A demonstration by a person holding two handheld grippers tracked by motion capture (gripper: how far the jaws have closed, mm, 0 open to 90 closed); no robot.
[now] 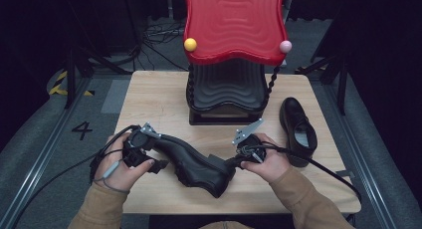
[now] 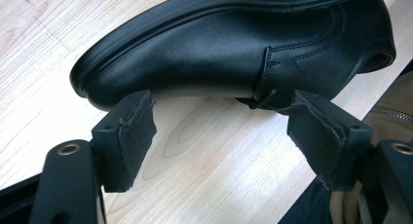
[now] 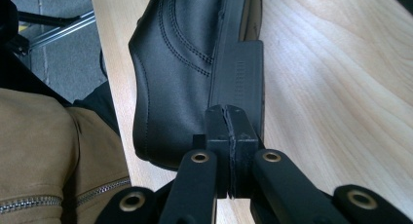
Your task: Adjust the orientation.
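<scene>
Lying: the black shoe [image 1: 191,162] is seen on its side at the table's [image 1: 159,97] near edge, between both grippers.
Left gripper [image 2: 221,136]: jaws spread wide, toe just ahead, nothing held.
Right gripper [image 3: 229,136]: pads pressed together, empty, against the heel.
Risk: the shoe may be nudged off the edge, being pushed rather than gripped.
Second shoe [image 1: 297,129]: upright, well beyond the right gripper.

Both forearms wear tan sleeves with ribbed cuffs, and a metal zipper runs along the tan garment in the right gripper view. The left gripper [image 1: 158,165] and right gripper [image 1: 230,163] are black, each topped by a grey three-cornered plate, with brass-ringed pivots, worn foam pads [image 2: 137,131] and trailing black cables.
</scene>
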